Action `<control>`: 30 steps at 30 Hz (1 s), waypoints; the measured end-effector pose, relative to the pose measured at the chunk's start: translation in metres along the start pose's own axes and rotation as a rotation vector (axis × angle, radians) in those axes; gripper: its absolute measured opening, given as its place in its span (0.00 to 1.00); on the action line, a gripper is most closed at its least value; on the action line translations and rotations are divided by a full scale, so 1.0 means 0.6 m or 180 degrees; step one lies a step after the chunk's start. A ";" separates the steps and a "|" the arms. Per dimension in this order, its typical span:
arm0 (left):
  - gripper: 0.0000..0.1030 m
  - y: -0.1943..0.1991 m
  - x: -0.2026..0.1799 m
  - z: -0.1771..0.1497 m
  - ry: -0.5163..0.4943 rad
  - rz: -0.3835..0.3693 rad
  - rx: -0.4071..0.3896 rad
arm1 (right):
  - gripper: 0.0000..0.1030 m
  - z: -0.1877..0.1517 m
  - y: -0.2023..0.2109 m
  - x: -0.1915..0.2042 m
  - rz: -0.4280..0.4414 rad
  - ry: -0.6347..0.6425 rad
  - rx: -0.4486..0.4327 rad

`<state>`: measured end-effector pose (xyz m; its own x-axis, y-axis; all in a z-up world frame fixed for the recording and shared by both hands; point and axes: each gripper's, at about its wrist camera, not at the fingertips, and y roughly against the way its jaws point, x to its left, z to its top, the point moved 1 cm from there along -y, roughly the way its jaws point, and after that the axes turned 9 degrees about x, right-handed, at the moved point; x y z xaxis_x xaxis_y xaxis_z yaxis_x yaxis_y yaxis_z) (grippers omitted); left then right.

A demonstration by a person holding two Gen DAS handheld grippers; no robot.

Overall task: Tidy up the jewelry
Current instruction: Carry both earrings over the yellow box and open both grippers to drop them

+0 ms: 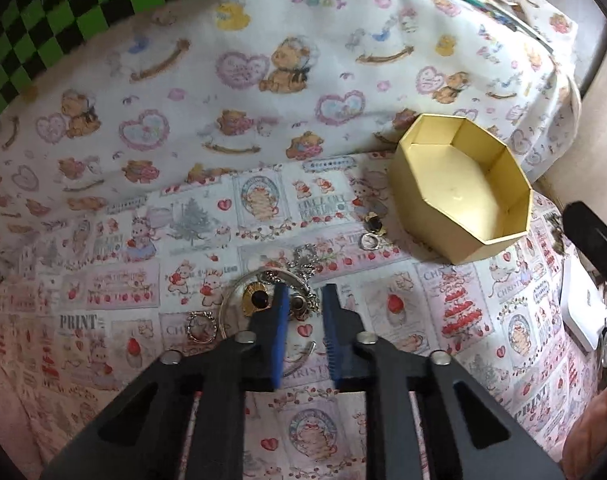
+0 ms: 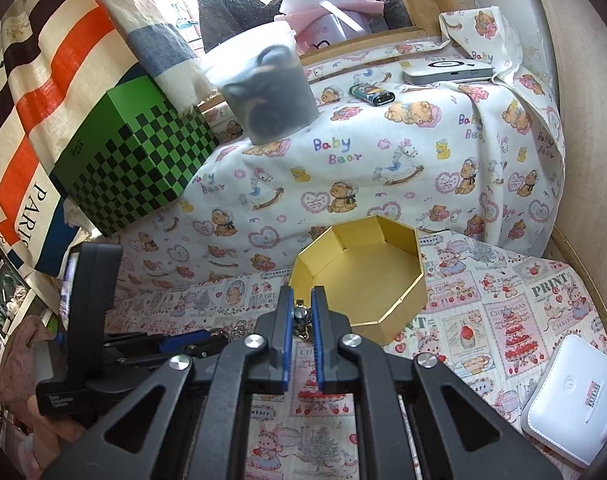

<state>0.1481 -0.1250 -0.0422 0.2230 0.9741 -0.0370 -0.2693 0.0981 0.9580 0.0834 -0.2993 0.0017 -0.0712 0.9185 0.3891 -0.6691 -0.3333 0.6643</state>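
Gold-rimmed dark-stone earring [image 1: 298, 303] sits pinched between the left gripper's [image 1: 303, 300] pads amid tangled jewelry mid-cloth, the right gripper [image 2: 302, 312] clamps another small piece, open yellow hexagonal box [image 1: 459, 188] nearby.

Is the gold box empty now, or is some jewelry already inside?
Empty. Both views show only the bare floor of the gold box; the jewelry lies on the cloth.
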 end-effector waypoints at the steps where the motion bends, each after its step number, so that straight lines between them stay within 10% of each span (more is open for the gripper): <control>1: 0.10 -0.003 0.004 0.003 0.0025 0.0053 -0.0004 | 0.08 0.000 0.000 0.000 0.0002 -0.0005 0.0003; 17: 0.08 0.050 0.024 -0.023 -0.0009 -0.0264 -0.0149 | 0.08 0.002 0.002 -0.003 0.0011 0.0020 -0.0024; 30: 0.08 0.168 -0.044 -0.018 -0.0042 -0.0728 -0.1133 | 0.08 0.018 0.022 -0.042 0.0127 -0.0201 -0.0219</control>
<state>0.1053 -0.1386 0.0522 0.3261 0.9166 -0.2315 -0.5177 0.3780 0.7675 0.0846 -0.3293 0.0075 -0.0534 0.8888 0.4551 -0.7161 -0.3517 0.6029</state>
